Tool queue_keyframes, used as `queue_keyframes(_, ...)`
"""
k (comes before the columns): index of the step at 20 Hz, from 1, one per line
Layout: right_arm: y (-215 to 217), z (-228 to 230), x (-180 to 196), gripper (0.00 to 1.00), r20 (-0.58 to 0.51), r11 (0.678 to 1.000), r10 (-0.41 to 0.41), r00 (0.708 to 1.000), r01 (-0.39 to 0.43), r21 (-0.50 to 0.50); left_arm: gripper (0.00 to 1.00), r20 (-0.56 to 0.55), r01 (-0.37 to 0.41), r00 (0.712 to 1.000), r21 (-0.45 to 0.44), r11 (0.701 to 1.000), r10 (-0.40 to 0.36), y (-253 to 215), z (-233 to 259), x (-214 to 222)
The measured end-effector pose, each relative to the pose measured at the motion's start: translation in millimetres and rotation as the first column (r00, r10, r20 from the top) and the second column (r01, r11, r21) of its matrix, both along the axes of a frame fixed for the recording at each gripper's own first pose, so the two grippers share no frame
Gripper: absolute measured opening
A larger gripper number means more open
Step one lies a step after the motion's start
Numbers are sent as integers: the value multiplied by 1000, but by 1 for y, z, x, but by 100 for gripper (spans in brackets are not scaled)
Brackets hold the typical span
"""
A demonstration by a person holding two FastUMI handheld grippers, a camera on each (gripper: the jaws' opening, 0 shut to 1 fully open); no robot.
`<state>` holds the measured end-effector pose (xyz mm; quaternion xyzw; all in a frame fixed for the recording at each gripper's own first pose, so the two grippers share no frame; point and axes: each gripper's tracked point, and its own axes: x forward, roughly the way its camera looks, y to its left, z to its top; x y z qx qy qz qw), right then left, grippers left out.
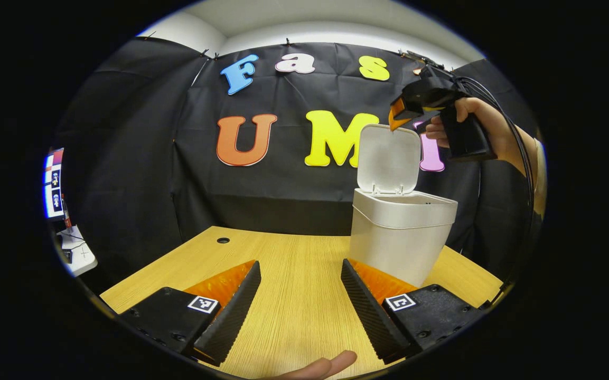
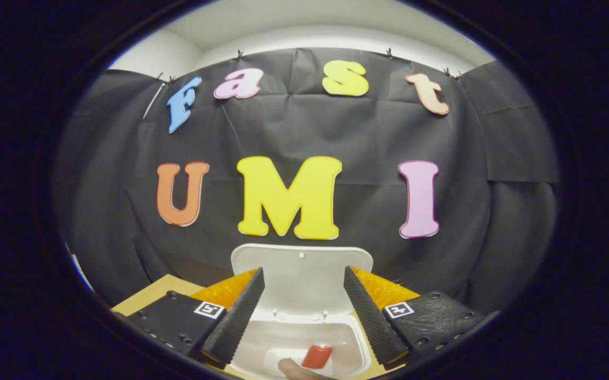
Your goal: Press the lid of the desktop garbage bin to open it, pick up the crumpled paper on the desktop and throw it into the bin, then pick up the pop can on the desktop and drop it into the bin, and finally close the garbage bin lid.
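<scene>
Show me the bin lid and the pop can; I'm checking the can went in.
bin lid (image 1: 389, 157), left gripper view, middle of its raised inner face.
pop can (image 2: 317, 357), right gripper view, its side, inside the bin.

No legible text, brand or number on the bin (image 1: 399, 232); square coded markers on both grippers' finger mounts, unreadable.

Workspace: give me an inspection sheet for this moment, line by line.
Surface: wooden desktop, cable hole near the back.
Job's things: desktop garbage bin, lid standing open; pop can lying inside the bin.
Clutter: nothing seen.
Grippers: left claw open, low over the desktop; right claw open, above the bin opening.
Cables: black cables trailing from the right claw.
Surroundings: black cloth wall; a screen at far left.
</scene>
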<state>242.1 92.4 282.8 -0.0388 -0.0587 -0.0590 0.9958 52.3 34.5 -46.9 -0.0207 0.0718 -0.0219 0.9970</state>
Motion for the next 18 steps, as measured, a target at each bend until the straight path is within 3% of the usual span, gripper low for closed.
queue_keyframes(5, -1, 24, 12, 93, 92, 999, 29, 995, -24, -47, 99, -10, 0, 1000, -7, 1000, 0, 2, -3, 2)
queue_keyframes(9, 2, 27, 40, 93, 111, 999, 40, 993, -38, -22, 99, -19, -11, 1000, 2, 1000, 11, 4, -7, 2)
queue_keyframes(13, 1, 20, 60, 93, 71, 999, 18, 997, -16, -28, 99, -20, -12, 1000, -2, 1000, 12, 5, -6, 5)
queue_keyframes(18, 3, 13, 51, 95, 35, 1000, 26, 999, -26, -4, 99, -22, -32, 999, 7, 999, 33, 16, -7, 4)
